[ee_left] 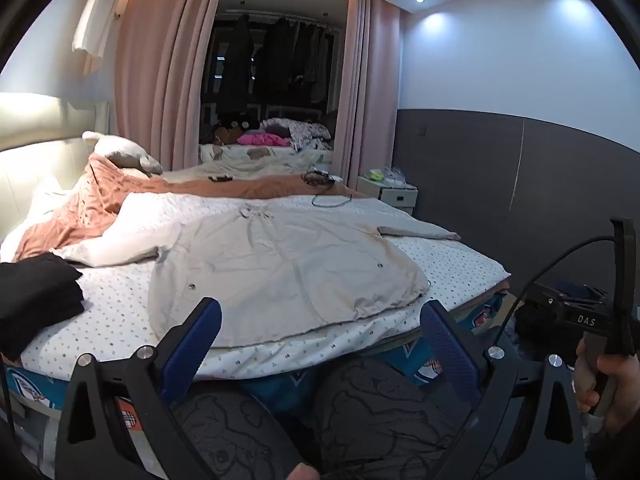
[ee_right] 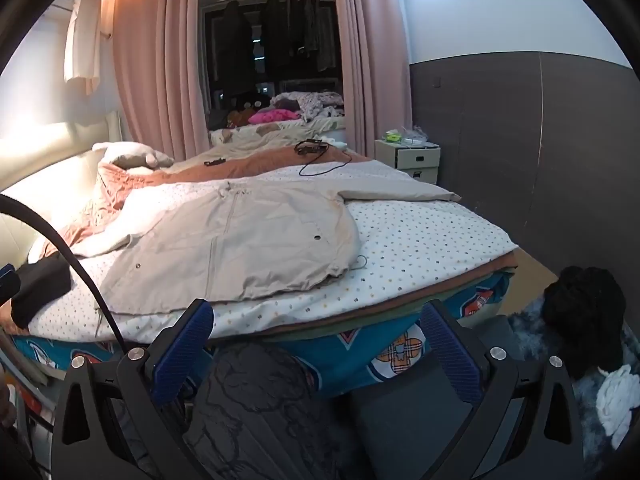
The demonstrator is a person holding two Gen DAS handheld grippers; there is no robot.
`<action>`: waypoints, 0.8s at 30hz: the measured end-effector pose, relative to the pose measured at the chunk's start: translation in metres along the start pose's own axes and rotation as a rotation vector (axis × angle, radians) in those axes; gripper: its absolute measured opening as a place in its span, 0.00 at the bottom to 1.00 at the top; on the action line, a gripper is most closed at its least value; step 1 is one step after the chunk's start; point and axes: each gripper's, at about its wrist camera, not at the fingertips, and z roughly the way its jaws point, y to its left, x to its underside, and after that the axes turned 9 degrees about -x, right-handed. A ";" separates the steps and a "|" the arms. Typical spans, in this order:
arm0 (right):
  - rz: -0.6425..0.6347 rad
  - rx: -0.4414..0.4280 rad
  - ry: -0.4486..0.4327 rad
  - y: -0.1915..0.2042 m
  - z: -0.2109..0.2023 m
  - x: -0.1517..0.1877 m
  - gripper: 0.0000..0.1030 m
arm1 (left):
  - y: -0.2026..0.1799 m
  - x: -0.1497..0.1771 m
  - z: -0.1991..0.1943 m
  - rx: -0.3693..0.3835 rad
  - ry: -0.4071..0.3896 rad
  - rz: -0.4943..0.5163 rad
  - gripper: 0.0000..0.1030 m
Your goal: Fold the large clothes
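Note:
A large beige zip jacket [ee_left: 280,264] lies spread flat, front up, on the dotted white bedsheet [ee_left: 120,304]; it also shows in the right wrist view [ee_right: 240,240]. Its right sleeve [ee_right: 400,192] stretches out toward the bed's right side. My left gripper [ee_left: 320,320] is open and empty, held just short of the jacket's hem. My right gripper [ee_right: 316,324] is open and empty, near the bed's front edge, below the hem. The right gripper's body also shows at the right of the left wrist view [ee_left: 620,280].
A folded black garment [ee_left: 36,292] lies at the bed's left. An orange blanket [ee_left: 80,208] and pillows sit near the headboard. A cable and device [ee_right: 316,152] lie at the far side. A nightstand [ee_right: 412,158] stands by the wall. Dark clothes [ee_right: 580,312] are piled on the floor at right.

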 end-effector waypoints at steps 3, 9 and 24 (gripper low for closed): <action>-0.017 0.012 0.012 -0.001 0.003 0.000 1.00 | 0.004 -0.003 0.008 0.018 0.003 -0.008 0.99; 0.010 0.003 -0.033 -0.002 -0.007 0.000 1.00 | 0.000 -0.005 -0.015 0.003 -0.075 0.022 0.99; 0.006 -0.019 -0.036 -0.007 -0.001 -0.004 1.00 | -0.003 0.001 -0.019 0.004 -0.074 0.023 0.99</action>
